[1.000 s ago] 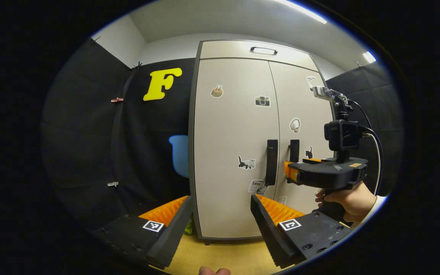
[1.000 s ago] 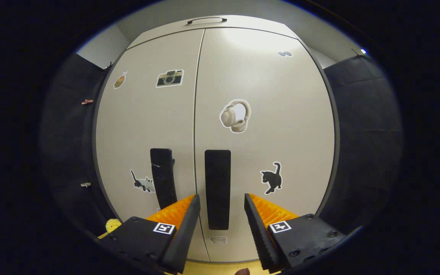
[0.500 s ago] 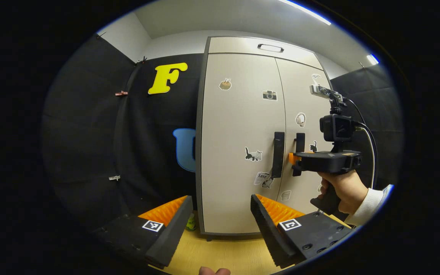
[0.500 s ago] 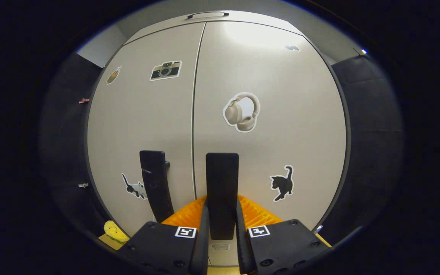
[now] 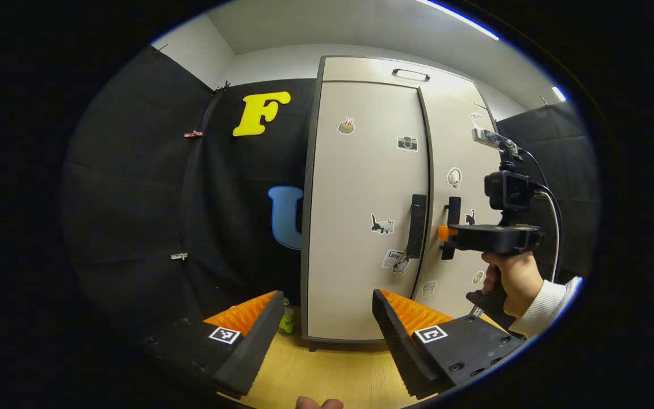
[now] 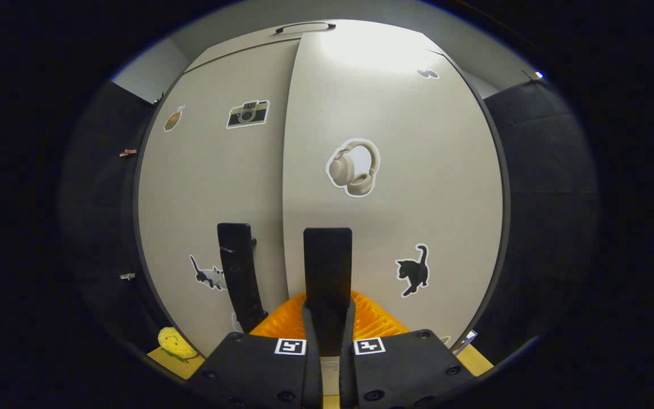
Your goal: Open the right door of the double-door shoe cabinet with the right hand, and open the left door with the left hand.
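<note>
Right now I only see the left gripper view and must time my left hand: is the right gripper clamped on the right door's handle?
Observer: Yes. In the right gripper view, the right gripper presses both sides of the right handle.
Operator: High or low on it?
Observer: On its lower part.
Operator: Is the door ajar?
Observer: The right door has its edge standing proud of the left door.

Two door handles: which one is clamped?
The right door handle: the right hand-held gripper is shut on it, both fingers pressing its sides. The left door handle stands free, with the left hand-held gripper open, well back.
</note>
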Motion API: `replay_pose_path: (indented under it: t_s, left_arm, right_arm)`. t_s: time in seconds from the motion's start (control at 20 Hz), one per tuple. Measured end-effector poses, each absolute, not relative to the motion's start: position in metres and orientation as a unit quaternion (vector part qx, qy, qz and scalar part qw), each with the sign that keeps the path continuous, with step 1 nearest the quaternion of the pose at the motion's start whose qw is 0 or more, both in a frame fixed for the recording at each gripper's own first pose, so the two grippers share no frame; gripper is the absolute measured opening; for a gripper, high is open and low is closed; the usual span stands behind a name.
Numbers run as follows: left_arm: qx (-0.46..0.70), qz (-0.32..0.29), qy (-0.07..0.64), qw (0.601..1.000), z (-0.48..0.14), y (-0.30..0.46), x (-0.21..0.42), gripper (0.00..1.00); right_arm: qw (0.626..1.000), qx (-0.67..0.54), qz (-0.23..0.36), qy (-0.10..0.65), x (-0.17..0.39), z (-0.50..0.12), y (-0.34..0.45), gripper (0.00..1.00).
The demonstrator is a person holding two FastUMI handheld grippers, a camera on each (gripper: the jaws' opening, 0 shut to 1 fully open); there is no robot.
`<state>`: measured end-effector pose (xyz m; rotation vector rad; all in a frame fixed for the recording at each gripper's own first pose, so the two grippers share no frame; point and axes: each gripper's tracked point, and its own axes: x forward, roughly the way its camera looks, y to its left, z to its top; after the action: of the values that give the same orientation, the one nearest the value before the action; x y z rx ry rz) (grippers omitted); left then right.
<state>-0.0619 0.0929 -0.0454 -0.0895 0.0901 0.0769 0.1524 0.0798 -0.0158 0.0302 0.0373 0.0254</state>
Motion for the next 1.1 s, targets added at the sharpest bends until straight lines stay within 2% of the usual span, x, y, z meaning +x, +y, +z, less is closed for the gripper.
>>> replay_pose_path:
  t_s: [0.6, 1.1]
  left_arm:
    - [-0.031, 0.023, 0.047, 0.998, -0.035, 0.043, -0.077, 0.95]
    - [-0.019, -0.001, 0.05, 0.999, -0.024, -0.02, -0.067, 0.95]
  right_arm:
    - [0.998, 0.038, 0.034, 0.03, 0.1, -0.007, 0.038, 0.12]
    - [0.998, 0.019, -0.017, 0.053, 0.067, -0.002, -0.037, 0.1]
